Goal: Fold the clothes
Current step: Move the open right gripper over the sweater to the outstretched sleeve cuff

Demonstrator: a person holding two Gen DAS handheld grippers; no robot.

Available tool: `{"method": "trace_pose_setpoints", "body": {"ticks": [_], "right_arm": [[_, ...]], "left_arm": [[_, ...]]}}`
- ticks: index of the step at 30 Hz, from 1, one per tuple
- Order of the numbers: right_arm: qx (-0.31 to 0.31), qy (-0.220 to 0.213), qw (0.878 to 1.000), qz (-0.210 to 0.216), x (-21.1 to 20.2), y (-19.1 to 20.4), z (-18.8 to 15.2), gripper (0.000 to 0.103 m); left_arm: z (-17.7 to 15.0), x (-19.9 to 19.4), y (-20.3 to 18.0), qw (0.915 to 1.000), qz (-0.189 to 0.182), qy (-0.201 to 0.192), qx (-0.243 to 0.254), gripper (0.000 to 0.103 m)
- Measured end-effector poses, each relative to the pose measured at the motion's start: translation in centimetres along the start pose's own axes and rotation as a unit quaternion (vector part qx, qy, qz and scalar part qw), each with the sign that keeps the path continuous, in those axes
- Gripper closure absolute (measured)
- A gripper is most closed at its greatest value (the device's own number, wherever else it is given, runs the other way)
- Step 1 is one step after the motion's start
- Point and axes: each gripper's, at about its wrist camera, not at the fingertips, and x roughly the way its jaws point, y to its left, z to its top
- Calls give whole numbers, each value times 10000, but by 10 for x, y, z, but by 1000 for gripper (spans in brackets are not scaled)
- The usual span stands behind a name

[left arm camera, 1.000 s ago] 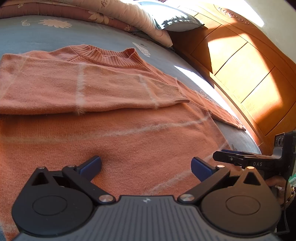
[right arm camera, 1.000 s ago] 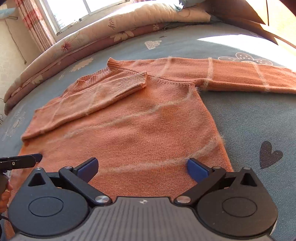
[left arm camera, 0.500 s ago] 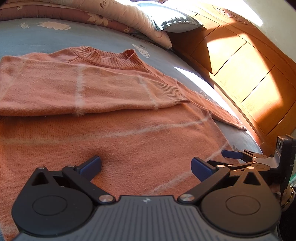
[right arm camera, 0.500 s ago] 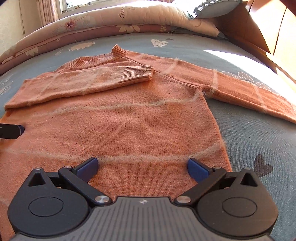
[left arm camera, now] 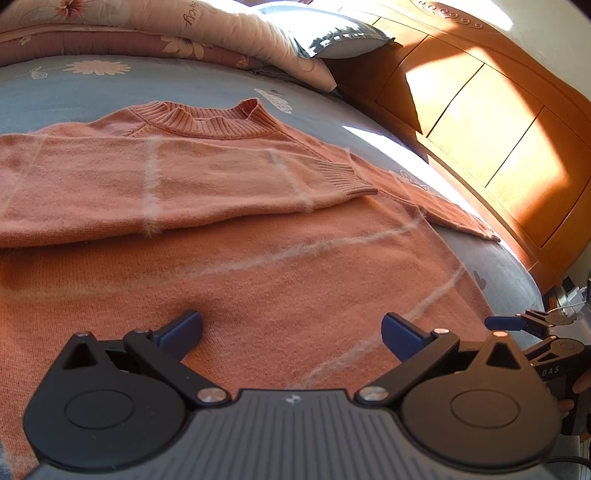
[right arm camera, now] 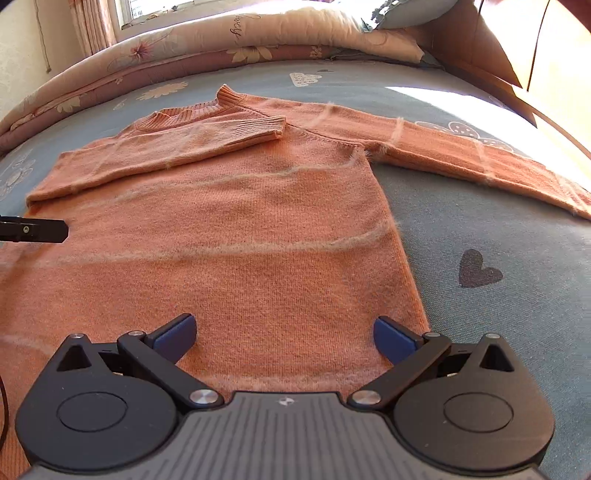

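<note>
An orange knit sweater [left arm camera: 258, 266] [right arm camera: 236, 236] with pale stripes lies flat on the blue bed sheet [right arm camera: 498, 240]. One sleeve [right arm camera: 177, 147] is folded across the chest; the other sleeve [right arm camera: 461, 155] stretches out to the right. My left gripper [left arm camera: 291, 330] hovers open over the lower body of the sweater, holding nothing. My right gripper [right arm camera: 284, 338] stands open above the hem near the sweater's right edge, also empty. The right gripper [left arm camera: 524, 325] shows at the right edge of the left wrist view; a tip of the left gripper [right arm camera: 35, 230] shows at the left edge of the right wrist view.
A folded floral quilt [right arm camera: 221, 40] and a pillow [left arm camera: 332, 37] lie along the far side of the bed. A wooden headboard [left arm camera: 498, 122] runs along the right. Bare sheet with heart prints [right arm camera: 478, 273] lies right of the sweater. A window [right arm camera: 147, 7] is beyond.
Both grippers have shifted over the sweater's lower part; the right wrist view swung to face the sweater squarely and the neckline sits farther off. Both stayed open. The sweater has not moved.
</note>
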Motion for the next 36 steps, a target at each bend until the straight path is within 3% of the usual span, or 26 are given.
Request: {"method": "trace_pose_setpoints", "body": {"ticks": [4,7,11,14,19,24,26,30,36], "right_arm": [[83,-8,9999,68,-17,-6,-16,0],[164,-36,9996,219,-28,-14,-27,0],[133,-206,9986,462,-32,-23,-41,0],[91,-393,9975,581,-32,-27,-45,0],[-98,-797,9940,739,-33,-30,-57,0],[-152,-1022,9910,850,-35,-34,-63,0],[-231,-1037,9911,803,-35,-32,-65,0],[-396,-1039,9916,663,-35,-25,-67,0],[-256,-1053,9918,677,-36,-27,-67,0]], "left_arm": [[-2,2,-6,9998,140,16,114,1],[-1,8,-18,9986,503,88,166,1],[9,23,-46,9882,1232,751,509,1],[9,17,-64,9823,1462,1109,367,1],[-24,-5,-113,9818,1589,908,508,1],[-67,-15,-139,9906,1192,579,338,1],[-79,-17,-147,9906,1269,434,281,1],[-92,-21,-158,9865,1566,455,154,1],[-92,-34,-159,9862,1550,575,-73,1]]}}
